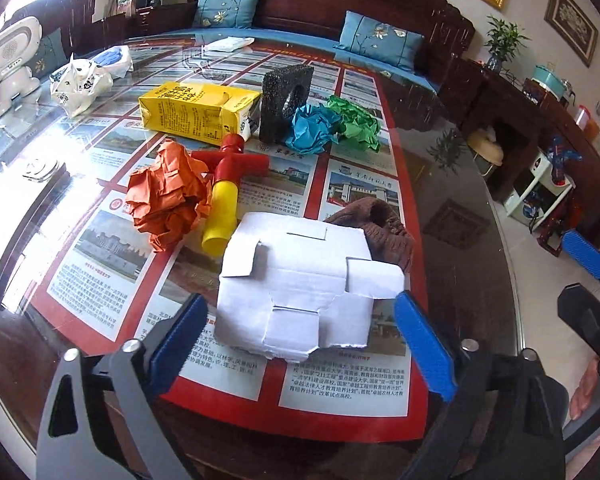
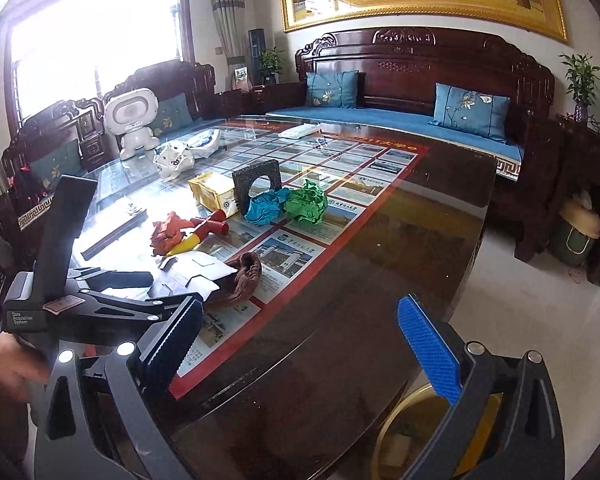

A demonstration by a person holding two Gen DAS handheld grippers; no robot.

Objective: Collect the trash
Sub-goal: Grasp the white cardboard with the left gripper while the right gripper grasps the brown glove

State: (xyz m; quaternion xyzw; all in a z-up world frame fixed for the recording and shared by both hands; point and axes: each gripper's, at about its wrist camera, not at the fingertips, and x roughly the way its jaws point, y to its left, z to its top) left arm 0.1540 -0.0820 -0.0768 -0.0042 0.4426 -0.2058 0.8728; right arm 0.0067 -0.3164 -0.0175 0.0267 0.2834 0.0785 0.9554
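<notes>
Over the flattened white box [image 1: 300, 296] we spread our left tongs [image 1: 304, 340] wide, empty, straddling it for a grab.

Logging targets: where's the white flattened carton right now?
Left wrist view: white carton lies on the table between the open left tongs, brown knit just behind.

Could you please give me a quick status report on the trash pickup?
Left gripper open, straddling white flattened carton. Right gripper open, empty. Brown knit cloth touching carton's far edge.

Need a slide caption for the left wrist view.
Open left gripper straddles flattened white cardboard on the glass table.
</notes>
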